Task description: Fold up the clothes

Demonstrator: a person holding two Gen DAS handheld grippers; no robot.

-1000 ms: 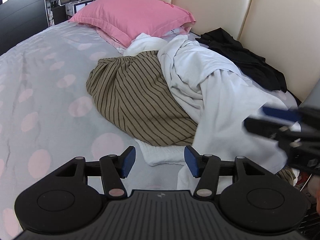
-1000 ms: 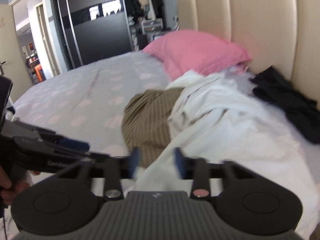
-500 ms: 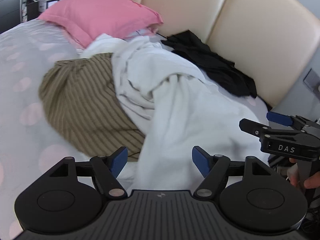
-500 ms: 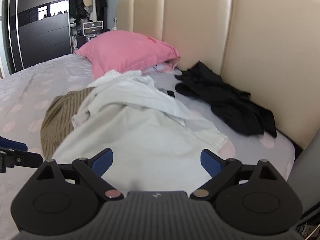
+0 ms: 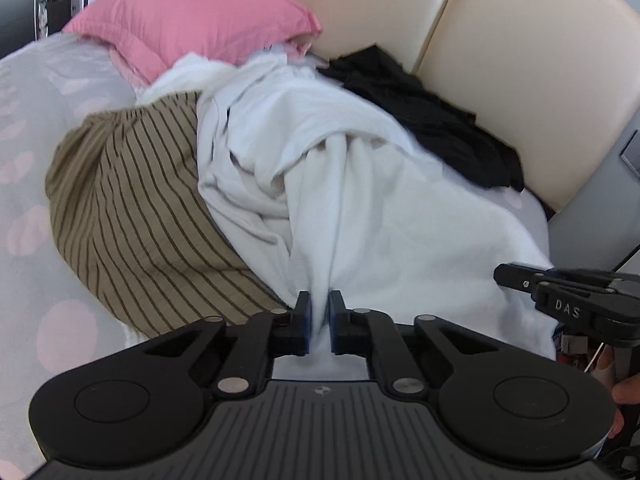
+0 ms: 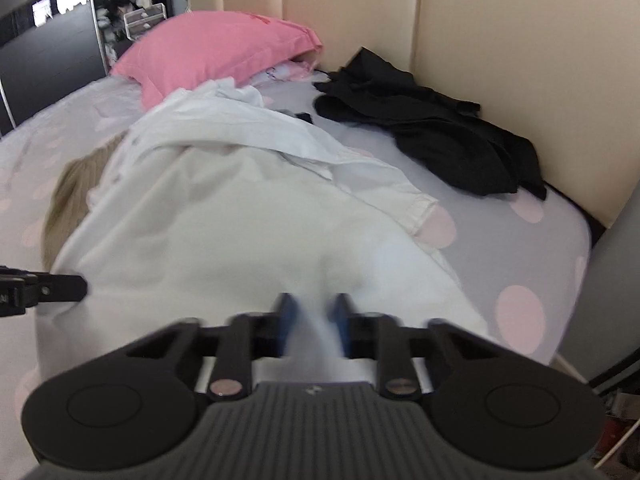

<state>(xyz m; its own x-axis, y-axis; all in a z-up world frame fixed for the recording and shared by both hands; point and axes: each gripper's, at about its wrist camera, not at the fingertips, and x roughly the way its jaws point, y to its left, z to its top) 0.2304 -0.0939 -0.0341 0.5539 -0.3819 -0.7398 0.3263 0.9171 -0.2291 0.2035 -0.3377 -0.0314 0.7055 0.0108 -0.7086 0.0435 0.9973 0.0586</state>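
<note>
White cotton is what we are dealing with: the white garment is lying crumpled on the bed, spilling toward its near edge, with a striped olive garment tucked under its left side and a black garment well apart at the far right, by the headboard. A pink pillow is sitting at the far left.

We are closing the left hand-held gripper on the near hem, and a ridge of white cloth is standing pinched between its blue pads. We are clamping the right hand-held gripper on the same near edge further right; the view is blurred, but cloth is running up between its fingers.

We are judging this fabric soft, light and limp, so it will be sagging and dragging its neighbours rather than holding any shape. Taking it by two spread points along the hem looks right to us, since that should be letting it hang flat once lifted. The striped piece may be riding along, and a thin pinch could be slipping.
</note>
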